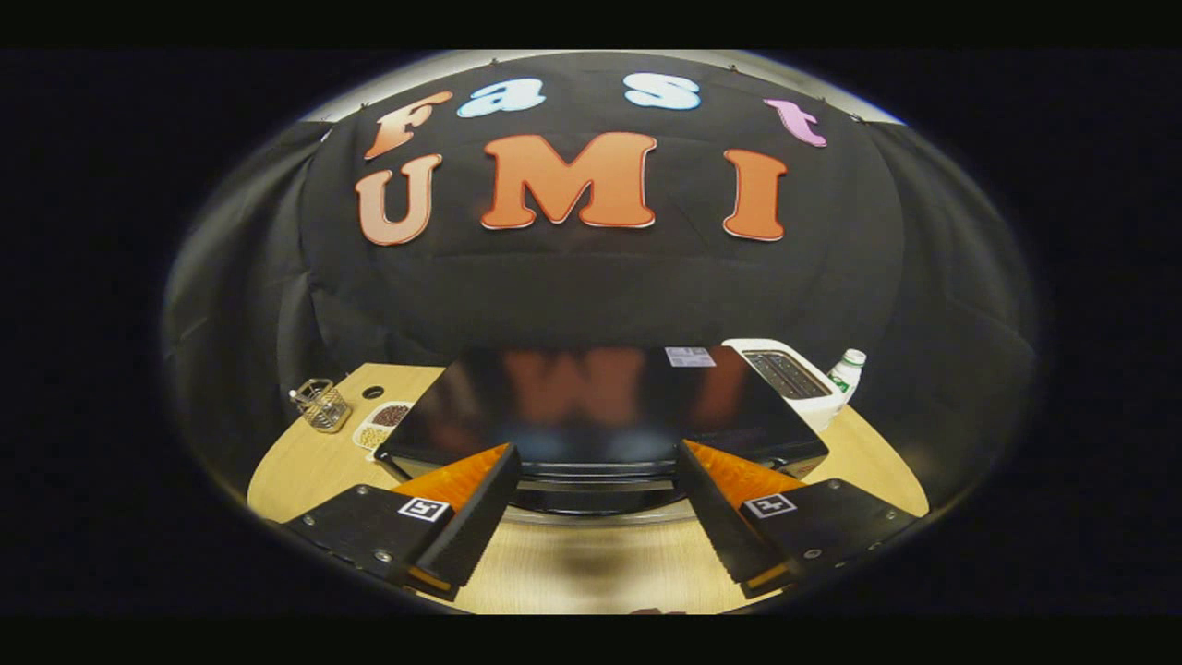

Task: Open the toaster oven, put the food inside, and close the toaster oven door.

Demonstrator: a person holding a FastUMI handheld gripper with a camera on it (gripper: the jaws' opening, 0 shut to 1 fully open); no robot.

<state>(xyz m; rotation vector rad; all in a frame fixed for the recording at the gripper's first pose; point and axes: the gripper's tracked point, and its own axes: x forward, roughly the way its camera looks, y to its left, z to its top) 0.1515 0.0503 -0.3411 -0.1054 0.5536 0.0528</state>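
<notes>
Jaws wide apart, nothing held, toaster oven dead ahead at 12 o'clock

I see my gripper [596, 462] spread wide with its fingers [480, 503] gripping nothing, their tips framing the front of the black toaster oven [591, 406], which sits just beyond them on the wooden table [572, 563] with its glossy top facing me; a wire basket [323, 404] and a divided dish [380, 425] lie at 10 o'clock, a white appliance [794, 379] and a bottle [847, 369] at 2 o'clock
</notes>
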